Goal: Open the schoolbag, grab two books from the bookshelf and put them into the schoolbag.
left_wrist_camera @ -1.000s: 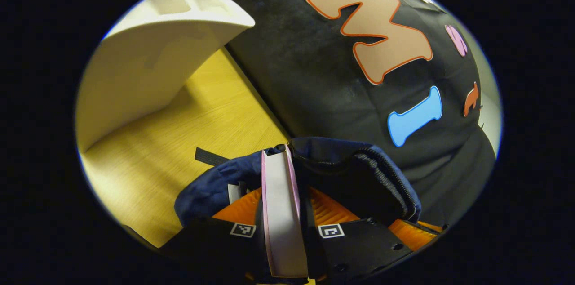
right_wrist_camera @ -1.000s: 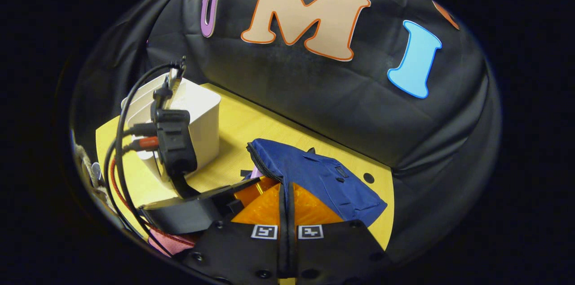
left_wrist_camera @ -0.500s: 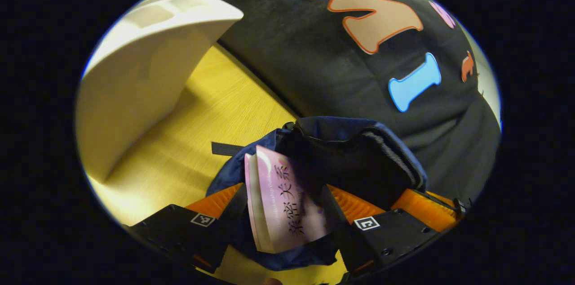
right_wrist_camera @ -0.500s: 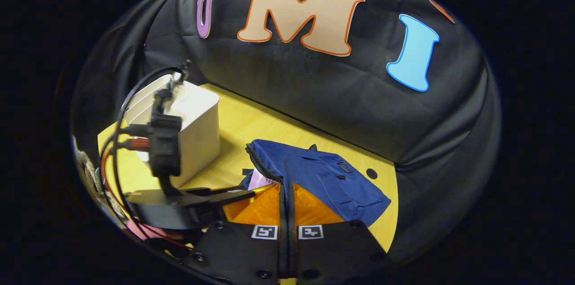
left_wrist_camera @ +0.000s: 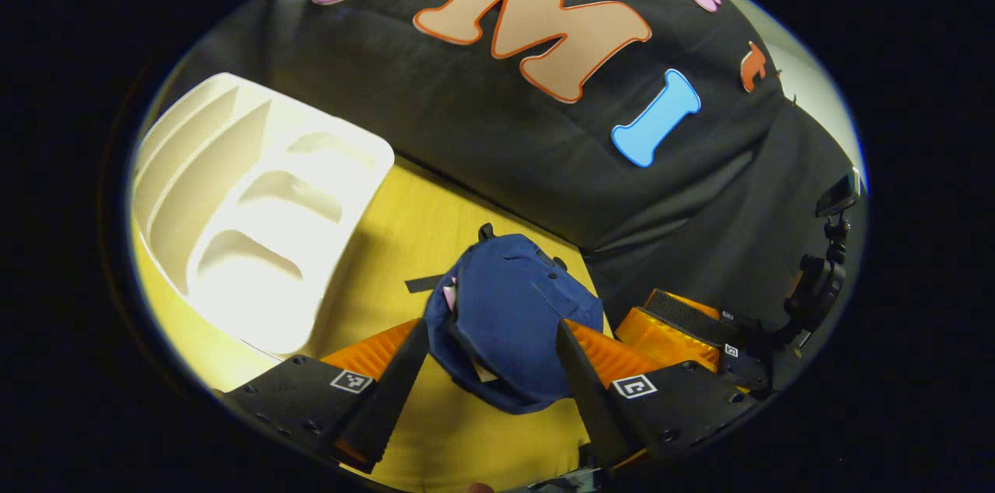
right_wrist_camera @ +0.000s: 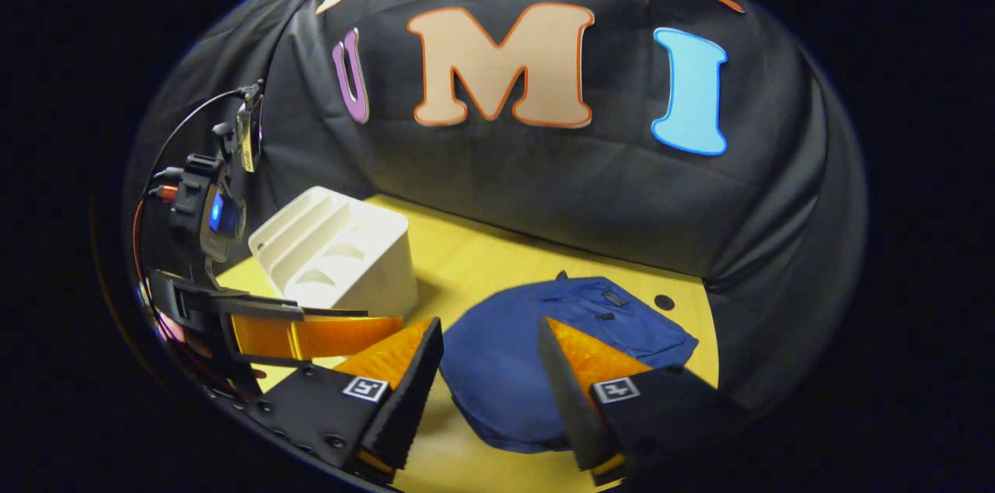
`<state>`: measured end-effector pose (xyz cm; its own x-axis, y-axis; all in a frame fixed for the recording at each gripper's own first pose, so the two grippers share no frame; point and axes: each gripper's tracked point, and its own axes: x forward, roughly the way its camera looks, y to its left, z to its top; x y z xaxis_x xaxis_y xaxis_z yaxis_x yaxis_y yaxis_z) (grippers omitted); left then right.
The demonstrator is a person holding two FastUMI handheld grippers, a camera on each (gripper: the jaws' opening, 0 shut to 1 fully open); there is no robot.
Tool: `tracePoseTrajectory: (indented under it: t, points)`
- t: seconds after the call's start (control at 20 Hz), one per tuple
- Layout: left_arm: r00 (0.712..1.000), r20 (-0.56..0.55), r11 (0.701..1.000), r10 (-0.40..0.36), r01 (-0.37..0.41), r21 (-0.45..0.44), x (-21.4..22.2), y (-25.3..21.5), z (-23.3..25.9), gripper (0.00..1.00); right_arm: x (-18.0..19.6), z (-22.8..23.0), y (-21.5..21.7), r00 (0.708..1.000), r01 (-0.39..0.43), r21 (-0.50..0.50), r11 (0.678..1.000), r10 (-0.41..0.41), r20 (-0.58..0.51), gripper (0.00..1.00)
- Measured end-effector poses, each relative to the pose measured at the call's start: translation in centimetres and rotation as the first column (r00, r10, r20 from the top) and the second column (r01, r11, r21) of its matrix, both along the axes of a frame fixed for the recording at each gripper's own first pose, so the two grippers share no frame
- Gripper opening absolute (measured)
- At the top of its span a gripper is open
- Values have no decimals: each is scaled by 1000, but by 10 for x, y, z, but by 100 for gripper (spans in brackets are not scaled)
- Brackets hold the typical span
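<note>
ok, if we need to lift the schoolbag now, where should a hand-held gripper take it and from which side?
Likely the small top loop at the schoolbag's far end, toward the booth wall. The bag lies flat and limp on the table, so the broad body offers little to pinch, while the loop stands up a bit. Come from above, fingers straddling it. The left hand-held gripper is open over the bag.

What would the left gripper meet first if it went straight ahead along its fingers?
Most likely the blue schoolbag, which lies on the table right between the left gripper's open fingers; how far off is hard to judge.
</note>
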<state>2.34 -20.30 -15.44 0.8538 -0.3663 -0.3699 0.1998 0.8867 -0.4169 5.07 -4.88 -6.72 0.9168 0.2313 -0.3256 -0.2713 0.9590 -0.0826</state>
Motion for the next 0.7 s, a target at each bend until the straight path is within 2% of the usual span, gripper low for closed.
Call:
tracePoseTrajectory:
  t: [0.1,0.2,0.25,0.35,0.55,0.6,0.7]
  points:
    - [998,68,995,-7,0,102,-8,29,36,95,-19,25,-7,995,65,31,997,-67,73,98]
    - [994,106,992,-4,-9,127,-12,43,61,91,-29,39,-11,986,118,54,992,-124,115,99]
    - [991,131,990,-3,-16,142,-12,51,72,95,-36,47,-13,978,145,69,987,-154,140,98]
    - [981,191,981,-22,-16,195,-16,70,100,95,-49,78,-13,945,207,120,971,-230,231,99]
    - [968,252,970,1,-62,235,-13,97,125,95,-70,94,2,910,240,147,960,-275,311,98]
    - [968,250,966,6,-71,250,-13,103,125,94,-74,92,4,906,248,139,959,-281,316,100]
    - [967,256,957,13,-86,276,-12,113,125,94,-77,87,12,906,260,129,957,-287,312,98]
